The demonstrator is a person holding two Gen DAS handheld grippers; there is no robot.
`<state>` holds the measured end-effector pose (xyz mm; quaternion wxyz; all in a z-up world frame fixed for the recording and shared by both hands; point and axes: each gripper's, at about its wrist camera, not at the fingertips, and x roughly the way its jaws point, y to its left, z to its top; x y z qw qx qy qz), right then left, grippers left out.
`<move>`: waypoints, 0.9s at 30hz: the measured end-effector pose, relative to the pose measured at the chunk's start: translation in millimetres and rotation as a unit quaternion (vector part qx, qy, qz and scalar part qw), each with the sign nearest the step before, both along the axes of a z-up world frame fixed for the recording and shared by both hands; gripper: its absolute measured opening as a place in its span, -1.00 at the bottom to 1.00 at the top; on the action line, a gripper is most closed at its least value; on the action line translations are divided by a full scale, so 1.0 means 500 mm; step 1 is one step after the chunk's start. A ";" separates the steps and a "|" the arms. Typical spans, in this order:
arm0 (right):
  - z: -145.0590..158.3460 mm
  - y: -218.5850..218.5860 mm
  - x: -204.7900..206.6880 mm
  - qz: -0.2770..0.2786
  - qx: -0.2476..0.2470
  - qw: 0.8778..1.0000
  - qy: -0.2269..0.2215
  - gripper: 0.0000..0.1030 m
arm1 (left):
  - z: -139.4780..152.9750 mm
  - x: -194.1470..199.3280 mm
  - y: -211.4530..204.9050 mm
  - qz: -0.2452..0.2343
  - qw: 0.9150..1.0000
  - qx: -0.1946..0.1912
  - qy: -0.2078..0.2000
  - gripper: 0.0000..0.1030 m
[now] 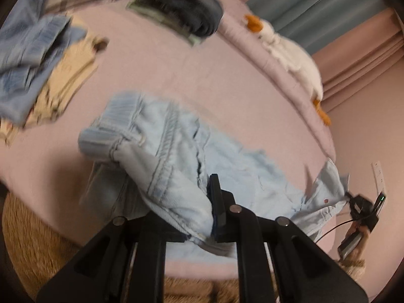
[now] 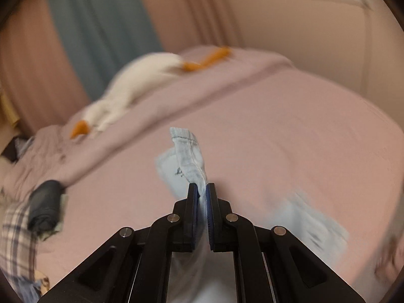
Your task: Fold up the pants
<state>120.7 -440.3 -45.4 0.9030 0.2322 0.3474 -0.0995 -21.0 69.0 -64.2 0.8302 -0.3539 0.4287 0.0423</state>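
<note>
Left wrist view: the left tongs [image 1: 214,209] are clenched on a thick bunch of the light blue pants [image 1: 161,156], near what looks like the elastic waistband. The garment sprawls crumpled across the pink bed [image 1: 176,70], its far end trailing to the bed's right edge, where the right tongs [image 1: 353,200] pinch a corner of the cloth. A pile of other clothes [image 1: 38,63] lies at the upper left of the bed, a dark rolled bundle [image 1: 186,7] sits beyond, and a white goose plush [image 1: 290,50] rests along the far edge. No containers show in this view.

Right wrist view: the right tongs [image 2: 202,189] are clamped on a narrow hemmed strip of the pants [image 2: 189,156], which stands up between the pads; more blue cloth lies blurred on the bed [image 2: 290,126] at lower right. The plush [image 2: 131,80] and the dark bundle [image 2: 45,202] show again at left. No container here either.

Judging by both grips, the step in hand is picking up the pants at two ends to spread them out. The next move likely calls for drawing the two hands apart until the cloth is taut, then laying it flat on the bed before any fold, keeping both grips firm so the thick waistband does not slip
</note>
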 end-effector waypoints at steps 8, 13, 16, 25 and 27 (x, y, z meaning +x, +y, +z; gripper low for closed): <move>-0.170 -0.067 -0.070 -0.028 0.067 0.993 0.095 -0.86 | -0.080 0.009 -0.035 -0.018 0.997 0.044 0.062 -0.65; -0.145 -0.087 -0.066 -0.029 0.072 0.992 0.098 -0.85 | -0.071 0.015 -0.024 -0.020 0.997 0.030 0.066 -0.45; -0.138 -0.096 -0.077 -0.036 0.066 0.993 0.095 -0.29 | -0.052 0.013 -0.018 -0.025 0.997 0.039 0.061 -0.21; -0.134 -0.133 -0.085 -0.050 0.091 0.992 0.066 0.29 | -0.044 0.026 0.015 0.000 0.998 0.036 0.044 0.07; -0.145 -0.135 -0.060 -0.039 0.104 0.991 0.070 0.28 | -0.047 0.029 0.017 0.000 0.998 0.039 0.043 -0.15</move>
